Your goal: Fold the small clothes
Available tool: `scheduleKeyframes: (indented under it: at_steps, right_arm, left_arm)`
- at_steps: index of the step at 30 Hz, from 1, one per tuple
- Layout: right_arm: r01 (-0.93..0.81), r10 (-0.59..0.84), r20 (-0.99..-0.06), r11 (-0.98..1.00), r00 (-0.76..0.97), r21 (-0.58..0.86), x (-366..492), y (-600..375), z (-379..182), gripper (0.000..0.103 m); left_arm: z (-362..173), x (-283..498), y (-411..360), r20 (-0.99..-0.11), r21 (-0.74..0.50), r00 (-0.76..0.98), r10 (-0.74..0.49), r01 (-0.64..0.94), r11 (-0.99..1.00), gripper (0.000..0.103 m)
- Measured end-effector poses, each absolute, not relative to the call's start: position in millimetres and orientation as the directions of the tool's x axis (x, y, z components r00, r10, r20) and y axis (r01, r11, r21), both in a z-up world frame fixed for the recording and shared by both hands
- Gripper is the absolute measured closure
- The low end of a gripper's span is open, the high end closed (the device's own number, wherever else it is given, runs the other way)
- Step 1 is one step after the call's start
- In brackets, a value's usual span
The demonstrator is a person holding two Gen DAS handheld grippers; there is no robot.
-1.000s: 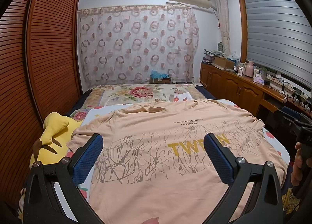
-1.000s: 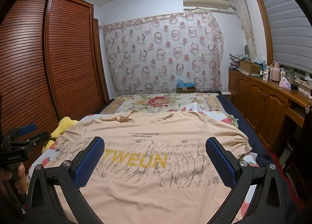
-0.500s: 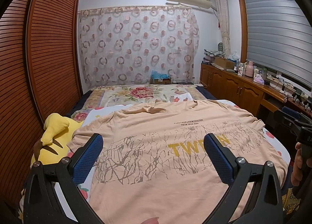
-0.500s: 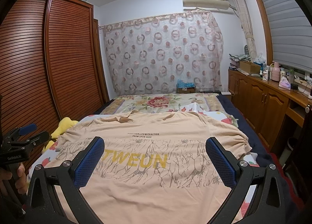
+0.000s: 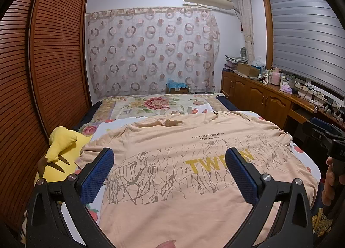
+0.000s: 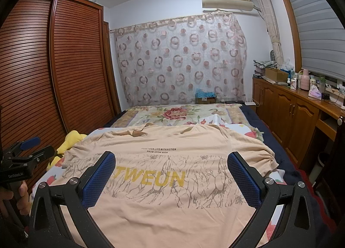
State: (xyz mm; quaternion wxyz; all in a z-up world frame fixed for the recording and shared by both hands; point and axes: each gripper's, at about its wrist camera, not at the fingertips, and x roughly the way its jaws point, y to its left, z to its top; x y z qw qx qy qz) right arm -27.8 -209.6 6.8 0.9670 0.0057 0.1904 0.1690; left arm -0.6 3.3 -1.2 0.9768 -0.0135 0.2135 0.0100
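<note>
A peach T-shirt (image 5: 172,183) lies flat on the bed (image 5: 151,105), print side up. It fills the lower middle of both views. Its collar points to the far end of the bed, toward the top of the frame, and its hem is at the bottom edge, closest to the grippers. So the shirt runs long from bottom to top.

The left gripper (image 5: 169,168) hangs over the shirt's left half, wide open, with nothing in it. The right gripper (image 6: 171,172) hangs over the right half, also wide open and empty.

Each sleeve is nearest its own side's gripper. A yellow plush toy (image 5: 62,146) sits just beside the left sleeve.
</note>
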Motion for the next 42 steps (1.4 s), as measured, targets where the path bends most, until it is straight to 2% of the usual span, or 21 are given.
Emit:
scheduleKeyframes:
  at_steps: [42]
  right_arm:
    - [-0.330,0.338,-0.357,0.940,0.871,0.085,-26.7,-210.9,0.2,0.000]
  left_arm:
    - [15.4,-5.2,-0.9,-0.415,-0.018,0.910,0.008,-0.016,1.000,0.000]
